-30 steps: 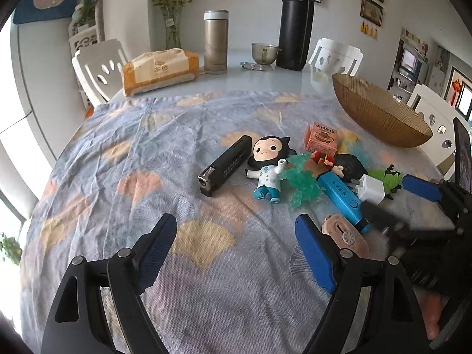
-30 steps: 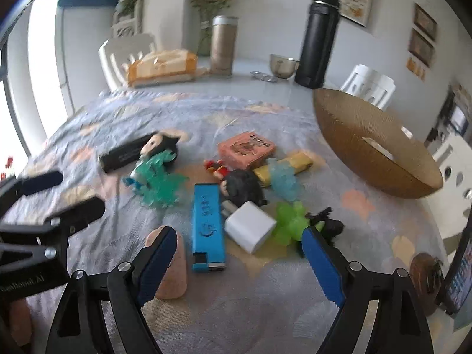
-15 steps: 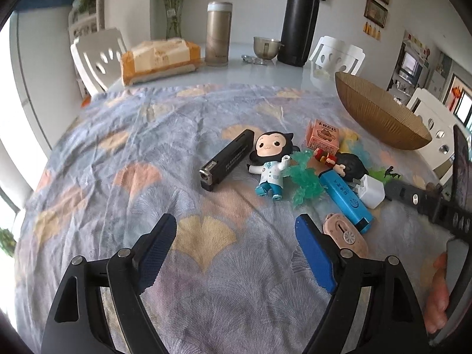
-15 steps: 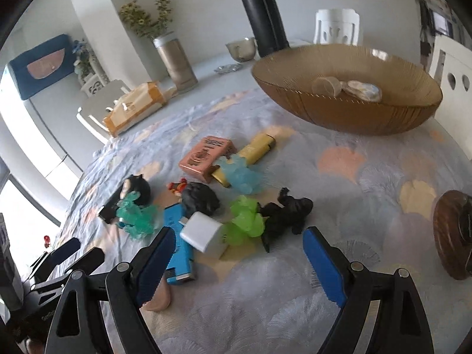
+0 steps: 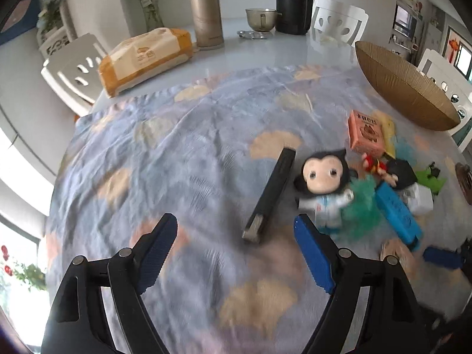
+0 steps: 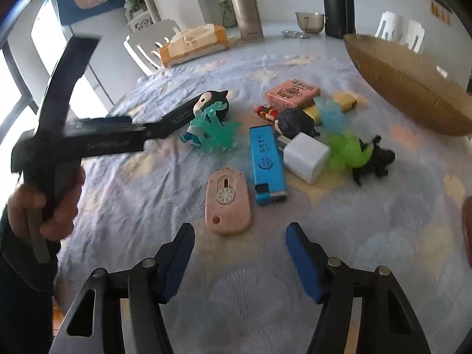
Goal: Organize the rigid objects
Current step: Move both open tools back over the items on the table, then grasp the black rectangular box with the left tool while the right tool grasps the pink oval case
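Note:
Small objects lie clustered on a flowered cloth [image 5: 177,153]. My left gripper [image 5: 234,224] is open and closing slightly, with nothing between its fingers; the end of a long black device [image 5: 273,190] lies just ahead of it, beside a big-headed doll [image 5: 323,177]. My right gripper [image 6: 240,231] is closing, its pads touching nothing. A pink oval case [image 6: 228,200] lies just beyond its tips. Past it are a blue lighter [image 6: 267,162], a white charger [image 6: 306,156], a green toy [image 6: 348,150] and a pink box [image 6: 292,93]. A hand [image 6: 56,206] holds the left gripper at the left.
A wide brown bowl [image 6: 413,88] stands at the right rear of the cloth. Behind the cloth are a tissue pack [image 5: 144,59], a tan flask [image 5: 206,14], a black flask [image 5: 295,0] and white chairs. A brown disc [image 6: 467,230] lies at the right edge.
The left gripper has moved in toward the black device and the doll. The right gripper has swung from the bowl back over the pink case, and its jaws have narrowed.

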Available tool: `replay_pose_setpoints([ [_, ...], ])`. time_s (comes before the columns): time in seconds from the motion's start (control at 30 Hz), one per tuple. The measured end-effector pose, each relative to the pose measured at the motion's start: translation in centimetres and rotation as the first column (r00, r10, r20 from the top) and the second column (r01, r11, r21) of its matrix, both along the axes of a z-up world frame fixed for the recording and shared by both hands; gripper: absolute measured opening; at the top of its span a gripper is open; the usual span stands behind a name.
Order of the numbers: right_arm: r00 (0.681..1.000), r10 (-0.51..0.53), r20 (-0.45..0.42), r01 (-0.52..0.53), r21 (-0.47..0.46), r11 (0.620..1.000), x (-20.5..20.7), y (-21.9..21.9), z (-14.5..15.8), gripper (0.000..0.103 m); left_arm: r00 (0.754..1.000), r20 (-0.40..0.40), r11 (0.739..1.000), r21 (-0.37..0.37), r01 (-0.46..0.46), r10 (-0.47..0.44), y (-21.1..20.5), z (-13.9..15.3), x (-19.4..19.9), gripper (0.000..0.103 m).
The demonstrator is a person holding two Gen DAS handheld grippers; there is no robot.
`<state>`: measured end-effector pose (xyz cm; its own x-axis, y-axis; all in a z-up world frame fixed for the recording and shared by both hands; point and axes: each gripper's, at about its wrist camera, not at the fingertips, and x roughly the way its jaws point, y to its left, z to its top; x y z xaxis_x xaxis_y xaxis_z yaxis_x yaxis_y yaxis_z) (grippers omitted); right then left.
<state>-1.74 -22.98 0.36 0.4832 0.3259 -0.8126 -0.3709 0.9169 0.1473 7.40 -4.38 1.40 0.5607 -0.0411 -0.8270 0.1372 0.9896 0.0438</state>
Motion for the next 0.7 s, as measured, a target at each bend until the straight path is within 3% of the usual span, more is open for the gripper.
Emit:
replay_pose_setpoints([
  [0.1,1.0,0.014,0.023,-0.012,-0.051,0.999,0.6,1.7,-0.2,0.059,1.0,-0.003,1.0,-0.02,0.015,-0.015,-0.4,-0.3,1.2,0.064],
  [0.17,0.999,0.011,0.048,-0.005,-0.112,0.994,1.3,2.8,-0.3,0.051,0.999,-0.014,0.999,-0.045,0.03,-0.031,-0.8,-0.5,1.8,0.046],
  [0.2,0.998,0.012,0.058,-0.004,-0.131,0.991,1.6,3.2,-0.4,0.046,0.999,-0.011,0.997,-0.074,0.037,-0.038,-0.7,-0.5,2.0,0.042],
  [0.23,0.998,0.019,0.065,-0.01,-0.132,0.991,1.7,3.5,-0.3,0.037,0.999,-0.014,0.994,-0.096,0.042,-0.044,-0.8,-0.4,2.2,0.031],
  [0.27,0.997,0.029,0.071,-0.02,-0.129,0.991,1.9,3.6,-0.3,0.035,0.998,-0.022,0.99,-0.128,0.051,-0.055,-0.6,-0.5,2.2,0.017],
  [0.3,0.996,0.036,0.082,-0.025,-0.134,0.991,1.9,3.8,-0.4,0.035,0.998,-0.031,0.988,-0.145,0.057,-0.062,-0.6,-0.5,2.1,0.013],
  [0.4,0.994,0.057,0.098,-0.044,-0.128,0.991,1.6,3.4,-0.4,0.035,0.996,-0.052,0.979,-0.195,0.062,-0.073,0.1,-0.6,1.5,0.012],
  [0.57,0.994,0.056,0.093,-0.046,-0.107,0.993,1.6,3.2,-0.3,0.035,0.999,-0.039,0.986,-0.161,0.028,-0.035,1.7,-0.4,1.1,0.014],
  [0.6,0.994,0.055,0.093,-0.045,-0.107,0.993,1.6,3.3,-0.3,0.035,0.999,-0.038,0.989,-0.148,0.023,-0.029,1.8,-0.3,1.1,0.017],
  [0.67,0.994,0.054,0.094,-0.044,-0.104,0.994,1.5,3.2,-0.3,0.035,0.999,-0.042,0.995,-0.102,0.002,-0.006,2.0,-0.2,1.1,0.037],
  [0.7,0.994,0.053,0.094,-0.044,-0.101,0.994,1.5,3.2,-0.2,0.035,0.999,-0.041,0.995,-0.097,0.002,-0.006,2.1,-0.2,1.1,0.038],
])
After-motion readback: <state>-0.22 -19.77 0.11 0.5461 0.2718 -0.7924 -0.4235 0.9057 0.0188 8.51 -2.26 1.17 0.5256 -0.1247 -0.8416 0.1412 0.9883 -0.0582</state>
